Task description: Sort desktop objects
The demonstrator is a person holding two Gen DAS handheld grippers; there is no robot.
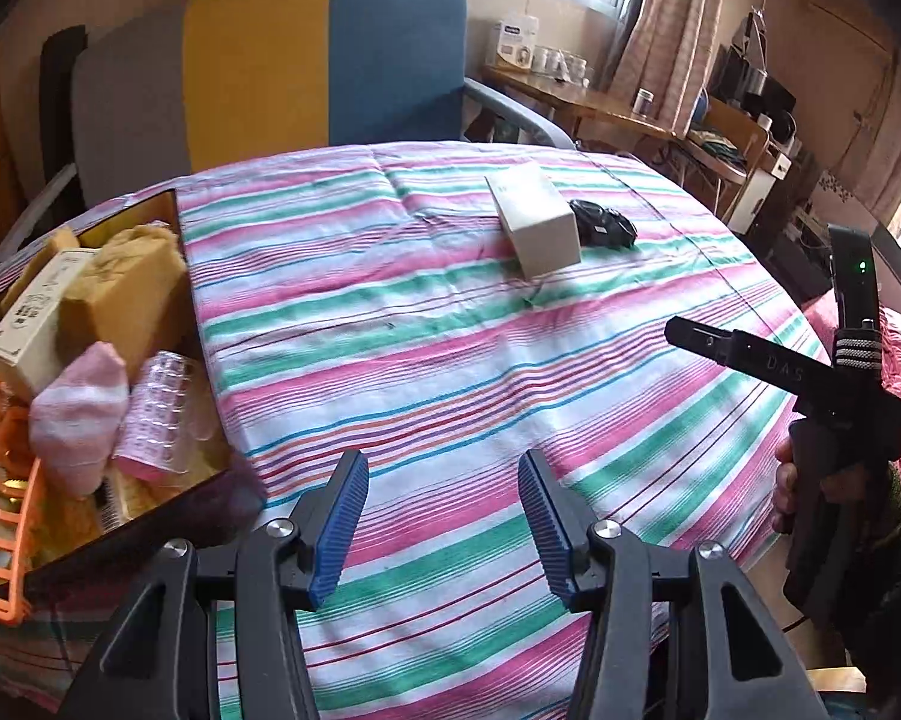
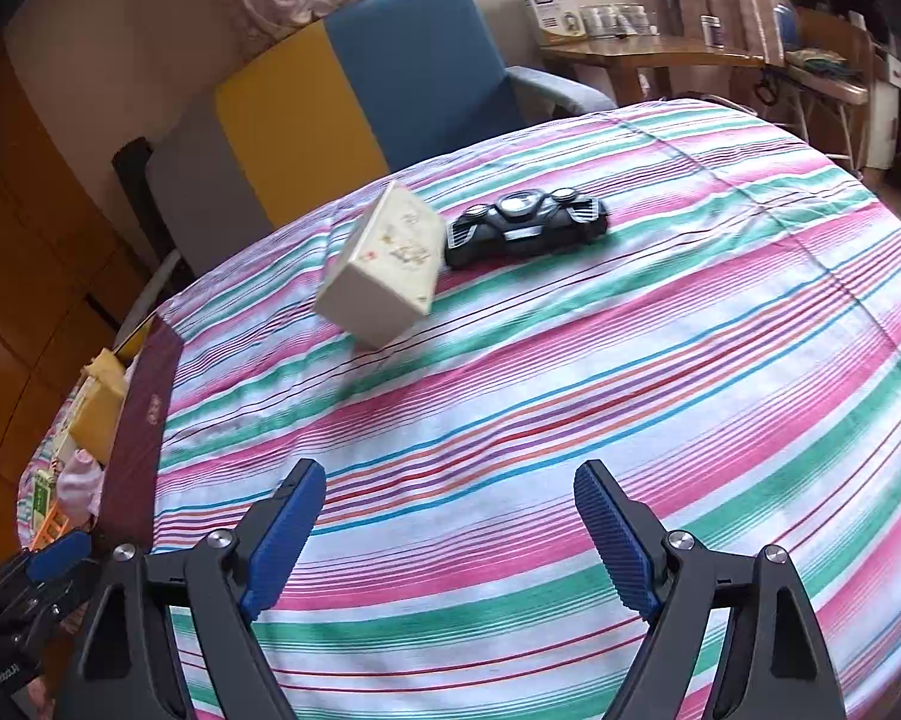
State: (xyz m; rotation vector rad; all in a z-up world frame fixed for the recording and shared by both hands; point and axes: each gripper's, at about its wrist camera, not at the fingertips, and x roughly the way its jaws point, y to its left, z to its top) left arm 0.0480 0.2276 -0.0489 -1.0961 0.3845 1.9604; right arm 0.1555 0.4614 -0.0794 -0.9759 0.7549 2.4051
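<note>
cream box [image 2: 384, 267] printed top, tilted, beside black gadget [image 2: 525, 222].

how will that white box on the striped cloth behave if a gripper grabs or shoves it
The white box looks like thin cardboard, so it is probably light and may dent under hard squeezing. Its flat faces should not roll; a shove would likely slide it over the striped cloth, perhaps into the black gadget beside it.

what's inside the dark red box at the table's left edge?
The dark red box holds a tan block, a cream printed carton, a pink-and-white sock, a clear pink blister pack and an orange plastic rack. Anything beneath that pile is covered.
</note>
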